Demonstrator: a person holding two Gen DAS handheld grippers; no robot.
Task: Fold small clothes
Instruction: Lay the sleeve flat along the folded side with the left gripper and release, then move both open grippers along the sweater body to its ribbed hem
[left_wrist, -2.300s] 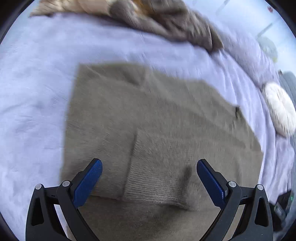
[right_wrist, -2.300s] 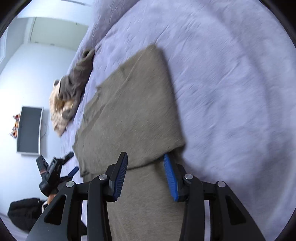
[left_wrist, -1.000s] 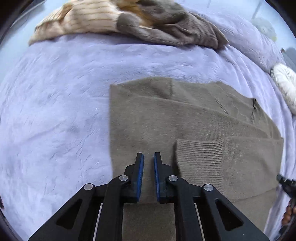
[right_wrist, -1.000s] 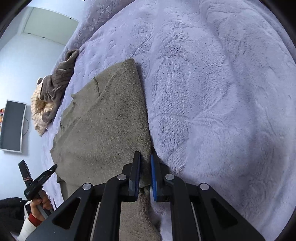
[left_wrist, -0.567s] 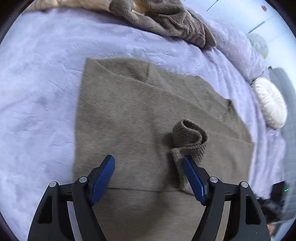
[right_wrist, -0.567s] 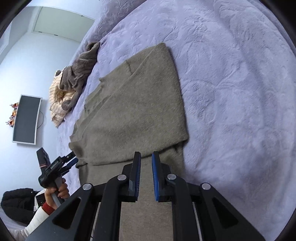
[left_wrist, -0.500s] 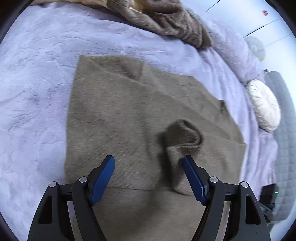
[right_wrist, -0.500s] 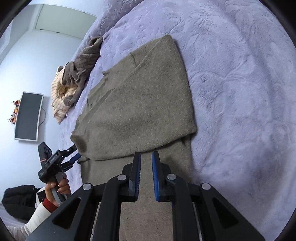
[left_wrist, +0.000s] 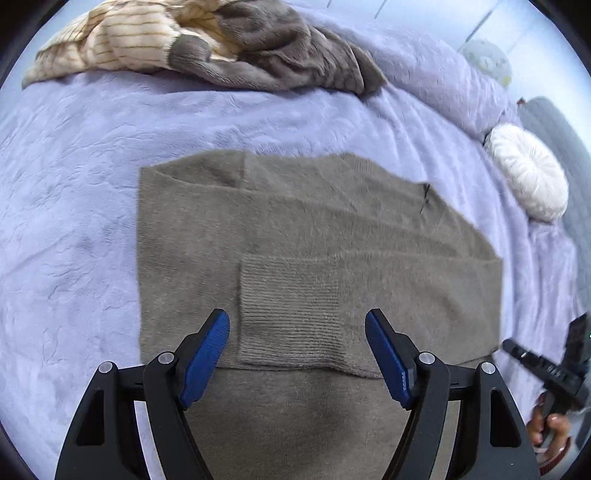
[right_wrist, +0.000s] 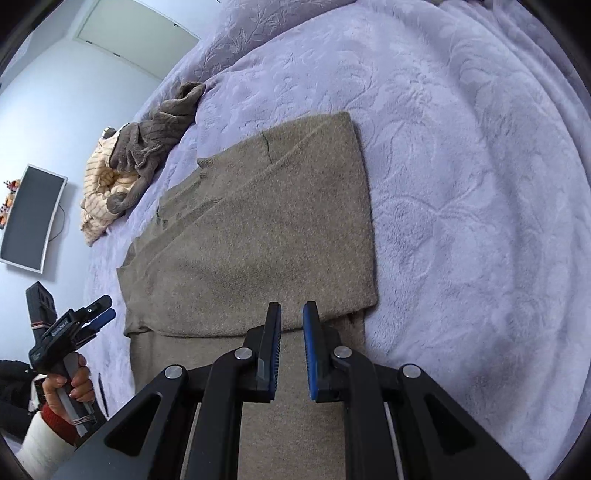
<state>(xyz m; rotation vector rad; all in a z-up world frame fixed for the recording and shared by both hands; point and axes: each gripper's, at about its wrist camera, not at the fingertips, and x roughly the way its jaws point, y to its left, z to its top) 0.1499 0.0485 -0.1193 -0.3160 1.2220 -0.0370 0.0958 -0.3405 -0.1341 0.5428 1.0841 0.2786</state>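
Left claw: jaws have just swung wide apart, nothing pressed between the blue pads; it hangs over the near part of the taupe sweater, pointing steeply down. The ribbed cuff of the folded-in sleeve lies flat on the sweater body, in line with the gap between my pads but below them, not touched.

Right claw: jaws nearly closed, a narrow slit between the pads, no fabric visible in it. It sits above the sweater's near edge, close to the sweater's right-hand side as this view shows it.

Sweater: spread flat on the lavender bed cover, sleeves folded across the body, a lower layer running toward me under both claws.

Heap of other clothes, cream-striped and grey-brown, lies at the far edge of the bed, well apart from the sweater. Round white cushion at the right of the bed in the left view.

Wall screen visible in the right view. My left hand on its claw handle shows there too
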